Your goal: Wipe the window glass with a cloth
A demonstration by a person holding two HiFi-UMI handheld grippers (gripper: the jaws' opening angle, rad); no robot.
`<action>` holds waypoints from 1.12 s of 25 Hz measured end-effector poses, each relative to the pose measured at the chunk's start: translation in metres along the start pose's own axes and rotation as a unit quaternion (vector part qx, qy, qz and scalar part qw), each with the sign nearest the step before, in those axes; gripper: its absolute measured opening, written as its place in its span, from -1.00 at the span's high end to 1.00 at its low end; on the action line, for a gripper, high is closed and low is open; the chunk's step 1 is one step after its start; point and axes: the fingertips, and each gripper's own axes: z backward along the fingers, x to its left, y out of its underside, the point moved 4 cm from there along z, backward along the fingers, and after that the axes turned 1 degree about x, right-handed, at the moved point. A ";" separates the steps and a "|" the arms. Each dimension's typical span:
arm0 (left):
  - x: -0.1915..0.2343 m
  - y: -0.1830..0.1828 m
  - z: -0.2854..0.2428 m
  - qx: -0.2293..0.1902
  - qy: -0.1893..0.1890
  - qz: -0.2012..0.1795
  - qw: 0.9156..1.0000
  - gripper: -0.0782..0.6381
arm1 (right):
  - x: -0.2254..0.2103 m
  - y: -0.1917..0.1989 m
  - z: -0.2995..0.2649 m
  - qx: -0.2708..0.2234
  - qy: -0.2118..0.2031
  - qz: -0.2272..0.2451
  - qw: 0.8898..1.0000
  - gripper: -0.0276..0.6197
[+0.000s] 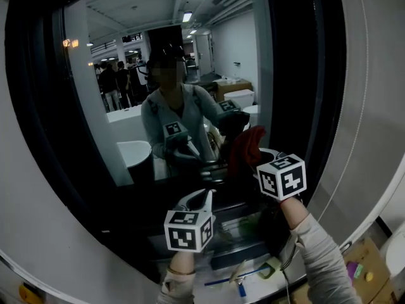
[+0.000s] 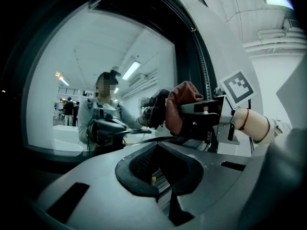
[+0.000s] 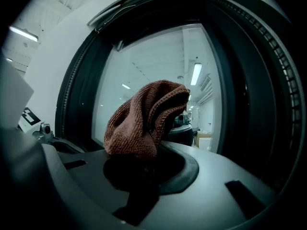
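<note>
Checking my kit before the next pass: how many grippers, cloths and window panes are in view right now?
Grippers: 2, the left gripper and the right gripper
Cloths: 1, the red-brown cloth held in the right gripper's fingers
Panes: 1, the glass
Total: 4

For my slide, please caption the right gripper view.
Right gripper holds a brown cloth in front of the window glass.

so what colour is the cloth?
Reddish-brown cloth, seen best in the right gripper view.
</note>
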 end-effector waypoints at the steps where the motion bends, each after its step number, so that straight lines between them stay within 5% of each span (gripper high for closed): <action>1: -0.002 0.000 -0.002 0.000 0.003 0.000 1.000 0.77 | -0.006 0.002 0.003 0.001 0.007 -0.004 1.000 0.78; 13: -0.018 0.001 -0.005 0.005 0.021 -0.005 1.000 0.77 | -0.037 0.014 0.020 0.008 0.057 -0.028 0.998 0.78; 28: 0.001 0.029 0.039 0.002 -0.010 0.014 1.000 0.77 | 0.047 0.041 0.056 -0.052 0.022 -0.064 0.996 0.78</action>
